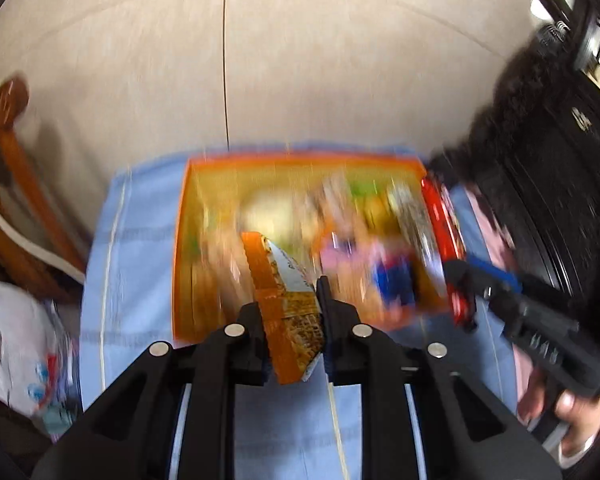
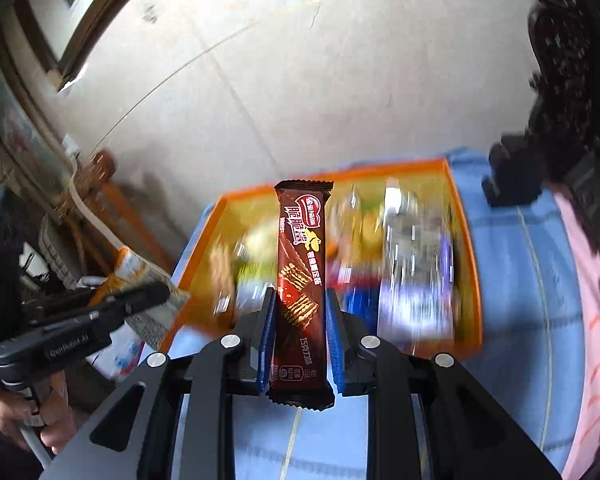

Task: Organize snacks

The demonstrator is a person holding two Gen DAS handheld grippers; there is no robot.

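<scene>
Above the orange tray (image 2: 466, 248) of snacks, left tongs (image 1: 288, 300) grip an orange packet (image 1: 288, 304); right tongs (image 2: 300, 300) grip a brown wafer bar (image 2: 300, 264).

wrist views angled down, sharing orange tray (image 1: 182, 216) (close)

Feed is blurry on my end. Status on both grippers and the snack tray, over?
Left gripper shut on orange snack packet. Right gripper shut on brown chocolate wafer bar. Both above orange tray, already holding snacks. Nothing blocking.
</scene>
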